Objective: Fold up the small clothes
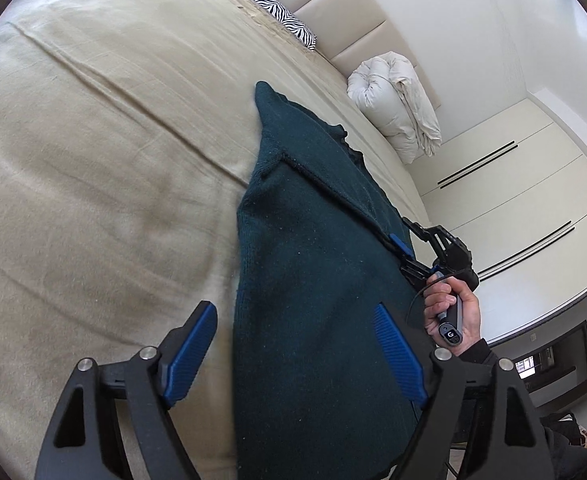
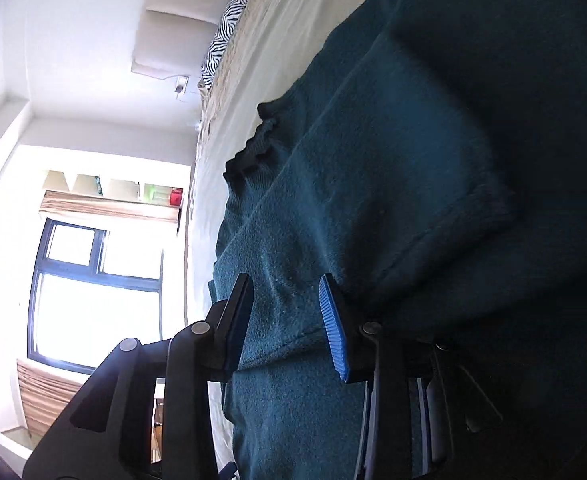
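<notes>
A home bedroom: a bed with padded headboard, zebra-print pillow, rolled duvet, and what was probably a wardrobe.

sweater: dark teal
bedspread: beige
pillow: black-and-white zebra stripes
duvet: cream white
pads: blue
wardrobe: white

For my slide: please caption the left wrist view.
Open left gripper over a teal sweater on a bed.
</notes>
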Action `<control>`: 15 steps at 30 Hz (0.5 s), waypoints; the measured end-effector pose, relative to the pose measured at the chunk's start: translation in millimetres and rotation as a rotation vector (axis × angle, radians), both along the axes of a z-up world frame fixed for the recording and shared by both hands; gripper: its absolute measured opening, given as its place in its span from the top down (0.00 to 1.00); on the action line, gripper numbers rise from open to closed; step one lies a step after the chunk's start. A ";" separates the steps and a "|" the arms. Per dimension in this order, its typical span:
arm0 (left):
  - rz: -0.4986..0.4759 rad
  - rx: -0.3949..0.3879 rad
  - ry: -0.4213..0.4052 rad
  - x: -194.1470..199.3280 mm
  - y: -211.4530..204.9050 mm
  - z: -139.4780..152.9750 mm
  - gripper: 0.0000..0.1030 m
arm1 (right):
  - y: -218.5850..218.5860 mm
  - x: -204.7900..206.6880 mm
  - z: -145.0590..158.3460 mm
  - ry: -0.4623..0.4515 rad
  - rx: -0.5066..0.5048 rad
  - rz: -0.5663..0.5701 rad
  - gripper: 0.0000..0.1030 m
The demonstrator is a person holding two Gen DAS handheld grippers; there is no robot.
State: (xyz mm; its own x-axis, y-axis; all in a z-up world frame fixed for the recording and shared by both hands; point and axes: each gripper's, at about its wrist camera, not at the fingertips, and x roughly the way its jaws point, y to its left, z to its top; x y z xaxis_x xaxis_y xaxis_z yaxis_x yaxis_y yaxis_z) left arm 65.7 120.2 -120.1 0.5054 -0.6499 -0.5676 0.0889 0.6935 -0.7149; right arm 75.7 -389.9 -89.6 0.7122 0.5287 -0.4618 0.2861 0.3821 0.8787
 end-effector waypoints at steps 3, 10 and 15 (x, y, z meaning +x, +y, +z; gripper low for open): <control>0.013 0.025 0.019 -16.7 7.1 0.3 0.18 | -38.4 -55.5 26.4 -0.019 -0.097 -0.102 0.52; -0.050 0.063 0.073 -54.6 -4.5 1.2 0.17 | -44.6 -173.5 59.6 -0.041 -0.232 0.014 0.51; -0.089 0.075 0.103 -77.3 -11.2 -0.9 0.18 | -32.6 -236.2 58.7 -0.023 -0.261 0.066 0.51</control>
